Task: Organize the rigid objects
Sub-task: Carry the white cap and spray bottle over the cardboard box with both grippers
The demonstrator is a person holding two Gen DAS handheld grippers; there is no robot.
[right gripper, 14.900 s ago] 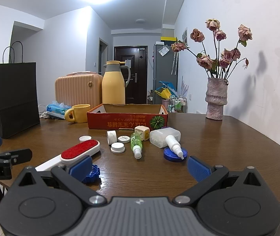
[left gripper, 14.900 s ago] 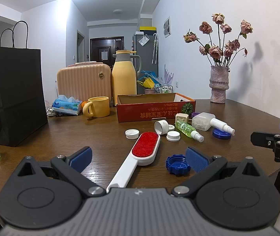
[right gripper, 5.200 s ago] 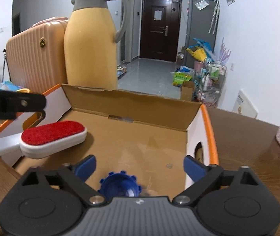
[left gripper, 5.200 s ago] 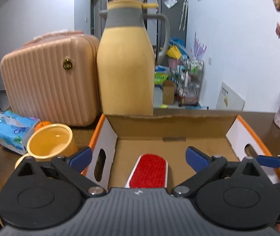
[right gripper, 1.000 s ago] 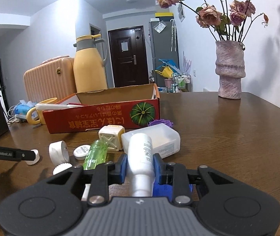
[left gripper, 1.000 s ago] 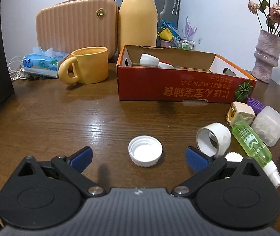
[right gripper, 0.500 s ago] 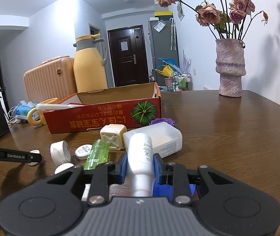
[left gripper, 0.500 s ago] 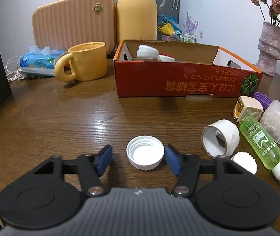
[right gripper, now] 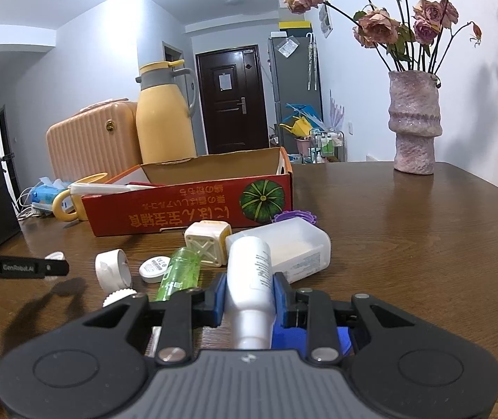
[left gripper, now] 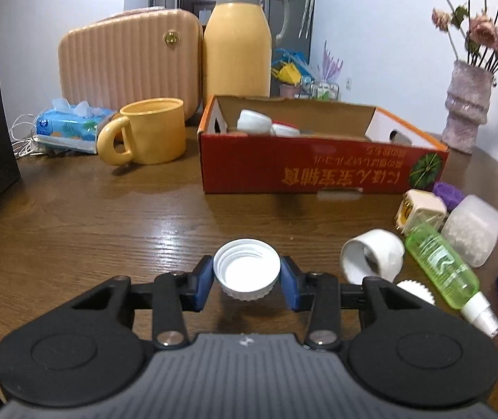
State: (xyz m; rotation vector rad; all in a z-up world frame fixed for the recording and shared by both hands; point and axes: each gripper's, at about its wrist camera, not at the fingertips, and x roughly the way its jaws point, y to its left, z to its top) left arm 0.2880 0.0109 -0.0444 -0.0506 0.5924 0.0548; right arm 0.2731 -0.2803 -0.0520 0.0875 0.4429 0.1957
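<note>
The left gripper [left gripper: 246, 281] is closing its 2 fingers on the ridged sides of a light, stiff white bottle cap [left gripper: 246, 269] on the table [left gripper: 109, 230], while the right gripper [right gripper: 247, 298] clamps a smooth white bottle [right gripper: 250, 281] that may slip.

A white ribbed cap [left gripper: 247, 269] lies open side up on the table [left gripper: 109, 230]. A white bottle [right gripper: 250, 281] lies near the red box [right gripper: 193, 206].

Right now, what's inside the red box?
In the red box: a white brush handle and its red pad near the left end. The front wall hides the floor, so the rest is unseen.
</note>
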